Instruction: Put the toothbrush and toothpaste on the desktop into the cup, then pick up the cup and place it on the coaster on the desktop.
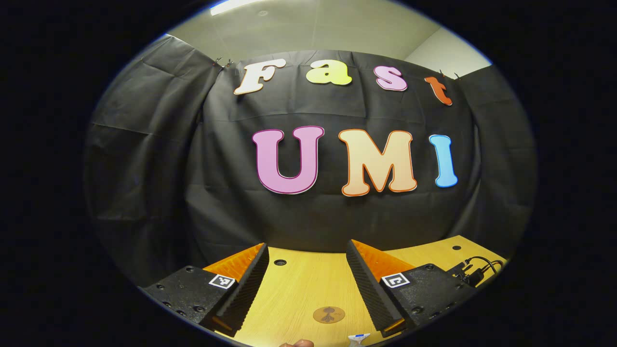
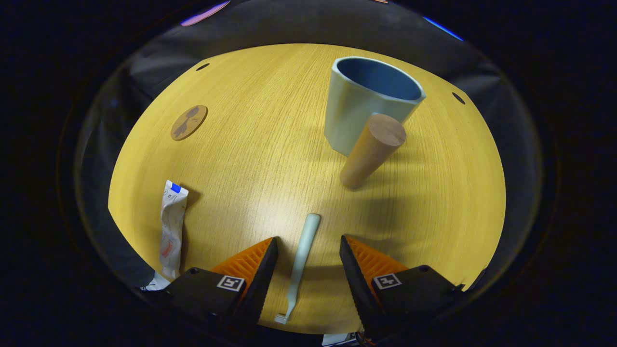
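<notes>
Looking along the left gripper [image 1: 308, 284] in the left gripper view, its two fingers are standing wide apart with nothing between them, hovering over the wooden desktop [image 1: 299, 289]. One round coaster [image 1: 328, 314] is lying on the wood between the fingers, and one black cable [image 1: 475, 270] is sitting at the far right edge.

In the right gripper view, the right gripper [image 2: 308, 262] is spreading wide over one pale toothbrush [image 2: 301, 260], which is lying flat between the two fingers without touching either. One toothpaste tube [image 2: 171, 226] is lying well to the left. One blue-lined cup [image 2: 366, 103] is standing upright farther off, with one brown wooden cylinder [image 2: 371, 149] standing just before it. One coaster [image 2: 189, 122] is resting at the far left of the desktop [image 2: 260, 144]
</notes>
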